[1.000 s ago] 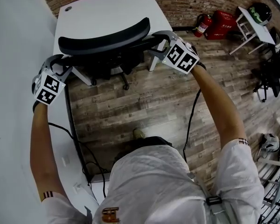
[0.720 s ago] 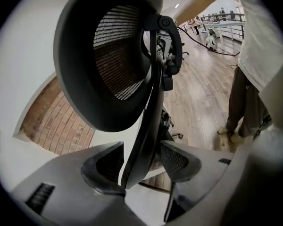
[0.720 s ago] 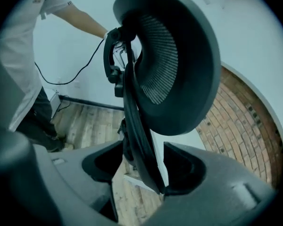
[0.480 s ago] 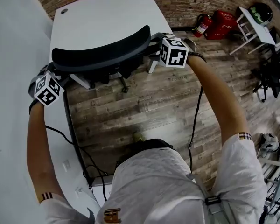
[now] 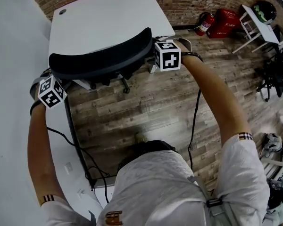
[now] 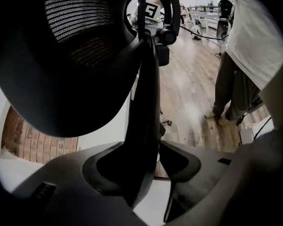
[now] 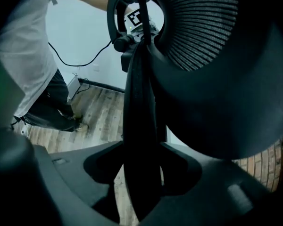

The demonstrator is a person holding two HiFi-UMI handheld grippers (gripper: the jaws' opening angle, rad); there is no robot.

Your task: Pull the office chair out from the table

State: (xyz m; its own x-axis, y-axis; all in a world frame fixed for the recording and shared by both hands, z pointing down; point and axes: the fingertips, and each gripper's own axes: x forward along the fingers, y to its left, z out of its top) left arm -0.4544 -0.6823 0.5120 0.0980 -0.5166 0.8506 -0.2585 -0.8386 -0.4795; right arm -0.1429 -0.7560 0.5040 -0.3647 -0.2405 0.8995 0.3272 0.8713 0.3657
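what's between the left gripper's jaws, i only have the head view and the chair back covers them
observer: in the left gripper view, the left gripper has the chair back's side rim between its jaws, which meet it on both sides.
operator: and the right one
observer: the right gripper sits the same way on the opposite rim; its jaws have just been closing.
operator: is the back solid
observer: no, the backrest panel is mesh.
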